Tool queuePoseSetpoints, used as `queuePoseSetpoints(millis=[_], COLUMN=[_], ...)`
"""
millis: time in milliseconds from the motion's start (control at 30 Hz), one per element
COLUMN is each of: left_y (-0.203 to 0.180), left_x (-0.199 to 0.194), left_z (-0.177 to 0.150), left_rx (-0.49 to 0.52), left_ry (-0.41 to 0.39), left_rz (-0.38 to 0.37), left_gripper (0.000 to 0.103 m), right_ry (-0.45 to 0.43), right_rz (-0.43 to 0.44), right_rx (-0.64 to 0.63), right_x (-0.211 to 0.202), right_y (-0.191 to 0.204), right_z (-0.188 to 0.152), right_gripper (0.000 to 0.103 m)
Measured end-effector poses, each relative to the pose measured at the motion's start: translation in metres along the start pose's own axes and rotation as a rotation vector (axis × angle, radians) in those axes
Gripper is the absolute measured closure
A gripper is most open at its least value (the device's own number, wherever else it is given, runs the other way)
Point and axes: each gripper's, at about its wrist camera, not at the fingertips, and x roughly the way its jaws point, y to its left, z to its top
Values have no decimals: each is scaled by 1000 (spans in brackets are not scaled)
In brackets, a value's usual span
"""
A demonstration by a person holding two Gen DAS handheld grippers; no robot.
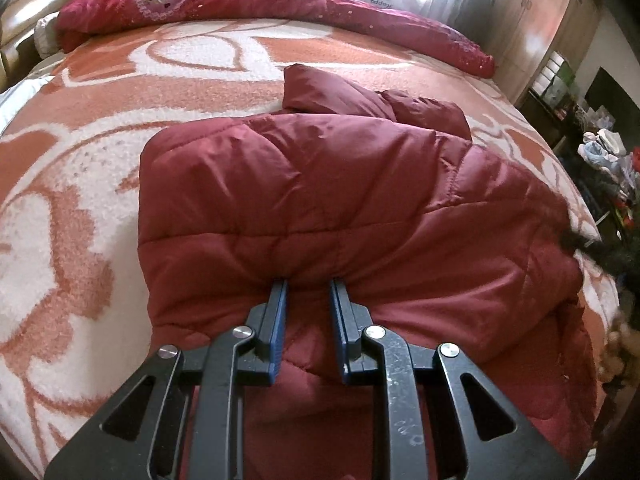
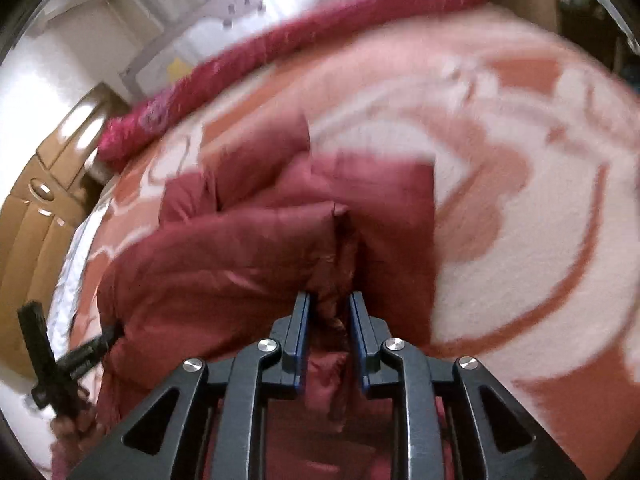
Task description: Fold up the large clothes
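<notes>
From the left wrist camera, a dark red quilted jacket lies folded on a bed covered by an orange-and-white patterned blanket. The left gripper has its jaws pinching a fold of the jacket's near edge. Along the far side of the bed lies a rolled crimson quilt. A wooden wardrobe stands at the right, with cluttered shelves beside it.

The right wrist view is blurred. The right gripper has a bunched strip of the jacket between its narrowly parted jaws; whether the pads press on it, I cannot tell. The blanket spreads to the right, and a tan wooden cabinet stands at the left.
</notes>
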Motion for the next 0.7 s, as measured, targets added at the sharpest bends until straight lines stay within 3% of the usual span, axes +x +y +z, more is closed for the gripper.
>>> queuePoseSetpoints(millis=[67, 100, 167, 267, 333, 400, 433, 500, 533, 600, 700], left_y=[0, -1, -2, -5, -7, -8, -8, -7, -7, -13, -29], left_x=[1, 2, 3, 4, 5, 7, 8, 10, 9, -1, -16], left_z=[1, 2, 2, 3, 2, 2, 2, 2, 3, 6, 12], left_rx=[-1, 0, 6, 20, 35, 48, 51, 53, 49, 48, 65], left_ry=[-1, -1, 1, 4, 4, 9, 13, 26, 33, 23, -18], left_rz=[4, 8, 17, 36, 53, 66, 67, 68, 74, 76, -14], left_gripper=[85, 85, 85, 85, 84, 84, 84, 84, 84, 85, 85], right_ry=[-83, -97, -58, 2, 57, 100, 106, 116, 127, 145, 143], right_rz=[4, 37, 95, 98, 89, 26, 14, -18, -17, 19, 11], right_rx=[-30, -59, -118, -205, -227, -245, -240, -219, -184, -129, -133], right_x=[-18, -22, -12, 14, 35, 54, 57, 61, 64, 67, 67], right_y=[17, 31, 52, 78, 84, 79, 75, 58, 47, 31, 31], right_z=[2, 2, 0, -9, -16, -23, -26, -27, -27, -25, -26], right_gripper=[74, 62, 48, 49, 53, 58, 65, 97, 103, 103, 103])
